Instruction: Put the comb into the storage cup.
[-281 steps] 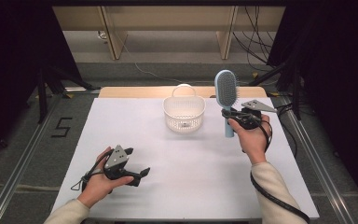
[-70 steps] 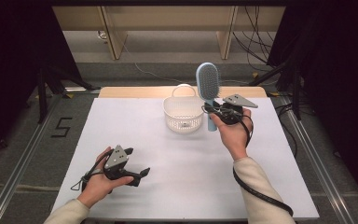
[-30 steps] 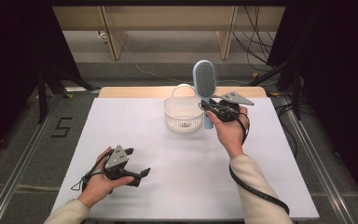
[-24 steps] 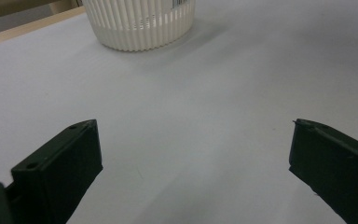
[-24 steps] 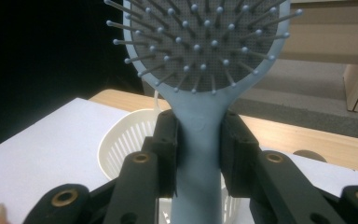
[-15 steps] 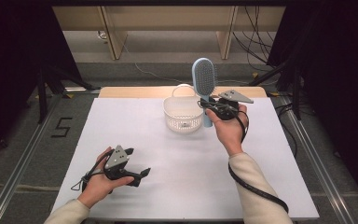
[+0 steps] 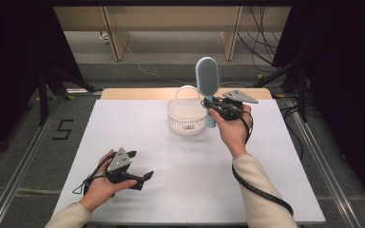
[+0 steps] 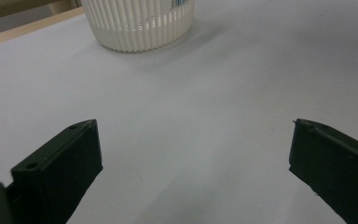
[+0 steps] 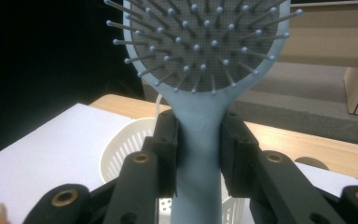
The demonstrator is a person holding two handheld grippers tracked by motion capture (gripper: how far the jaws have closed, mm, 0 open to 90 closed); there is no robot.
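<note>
My right gripper (image 7: 217, 108) is clamped on the handle of a light blue paddle hairbrush (image 7: 207, 78), which stands upright with its bristled head above my hand; in the right gripper view both jaws press the handle (image 9: 199, 154) from either side, just below the dark bristle pad. The brush is held in the air just beside the right rim of the white slatted basket (image 7: 186, 117), its handle end hanging down next to the basket's outer wall. The basket sits near the far edge of the white table (image 7: 171, 161); I cannot tell whether anything lies inside it. My left gripper (image 7: 140, 175) rests low over the near left of the table, jaws spread wide with nothing between them, well apart from the basket (image 8: 137, 28).
</note>
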